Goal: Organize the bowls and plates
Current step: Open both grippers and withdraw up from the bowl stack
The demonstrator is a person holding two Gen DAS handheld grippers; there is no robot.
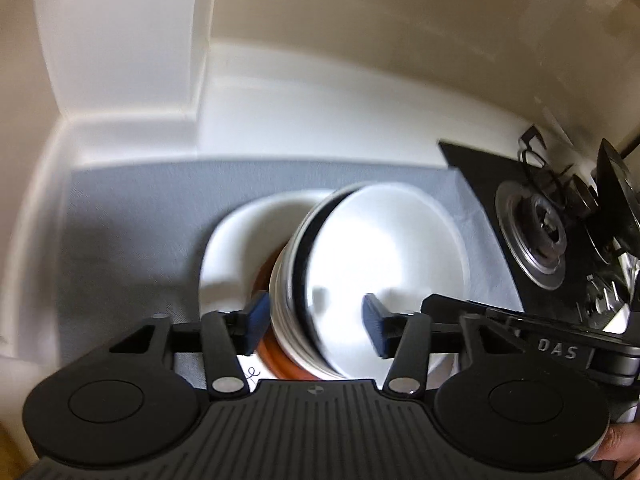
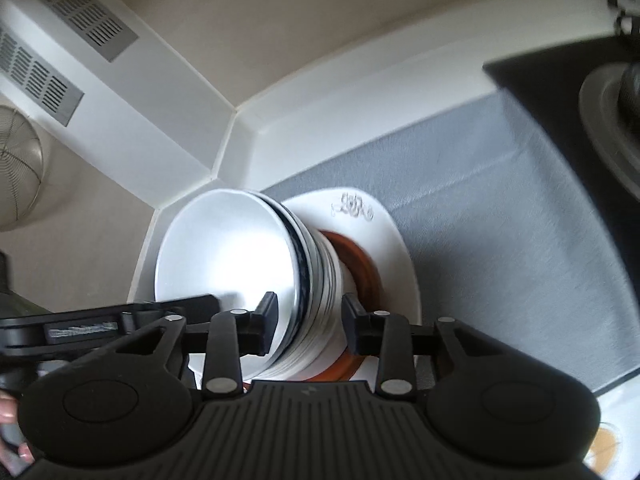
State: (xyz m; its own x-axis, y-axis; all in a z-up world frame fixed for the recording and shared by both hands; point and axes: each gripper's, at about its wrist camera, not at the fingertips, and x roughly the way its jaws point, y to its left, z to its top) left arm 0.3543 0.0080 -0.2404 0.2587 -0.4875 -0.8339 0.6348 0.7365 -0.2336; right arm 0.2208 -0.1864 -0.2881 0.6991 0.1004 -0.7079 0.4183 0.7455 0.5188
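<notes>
White tabletop (image 1: 312,120) runs into a corner, with a grey mat (image 1: 140,216) spread over it. At the mat's centre a stack of white bowls (image 1: 384,248) stands on a brown dish (image 2: 360,256), which sits on a white plate (image 1: 224,248). At three o'clock lies a black stove (image 1: 540,224). Left tongs (image 1: 316,320) straddle the stack's near rim, released, pads apart from it as far as the blur shows. Right tongs (image 2: 308,324) are clenched on the stack's rim at six o'clock, pads on either side of the bowl walls.
</notes>
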